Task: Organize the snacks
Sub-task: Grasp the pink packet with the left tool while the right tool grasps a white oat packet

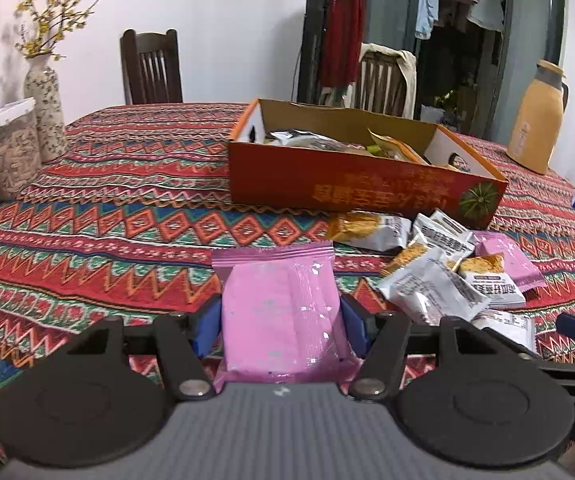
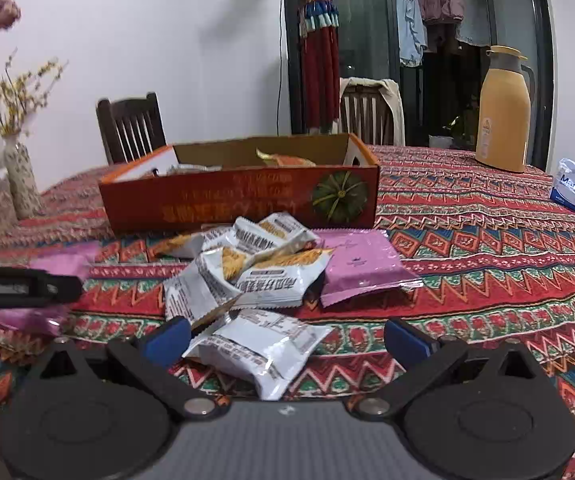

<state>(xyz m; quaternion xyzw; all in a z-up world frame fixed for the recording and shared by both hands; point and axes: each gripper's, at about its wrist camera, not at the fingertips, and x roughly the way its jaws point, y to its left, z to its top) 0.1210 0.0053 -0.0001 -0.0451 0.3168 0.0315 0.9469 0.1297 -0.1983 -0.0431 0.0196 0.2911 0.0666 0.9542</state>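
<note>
Jaws of the left gripper (image 1: 281, 326) were clenched on a pink packet (image 1: 283, 312), the blue pads (image 1: 206, 330) pressing its two long sides so the wrapper bulged between them. Its top seal stood clear above the fingers and the packet appeared lifted off the patterned cloth of the bench (image 1: 127, 220). The orange box (image 1: 363, 184), already holding several wrappers, lay ahead and to the right, its near wall facing the camera.

To do this step well, I judged that the packet should be carried high enough to clear that near wall, brought over a bare patch inside, and let go only once it was past the rim; the foil looked slippery, so a steady squeeze would matter more than speed.

Further right, the loose pile of white packets (image 2: 247, 268) sat just in front of the box, with a second pink packet (image 2: 363, 268) lying flat at its right edge.

Jaws of the right gripper (image 2: 287, 340) stood released, spread wide, with the nearest white packet (image 2: 263, 348) lying between them; the left pad (image 2: 167, 338) was close to it, the right pad well apart from it, neither pressing.

Both grippers pointed forward and tilted downward toward the bench, the left one's finger showing at the left edge of the right wrist view.
</note>
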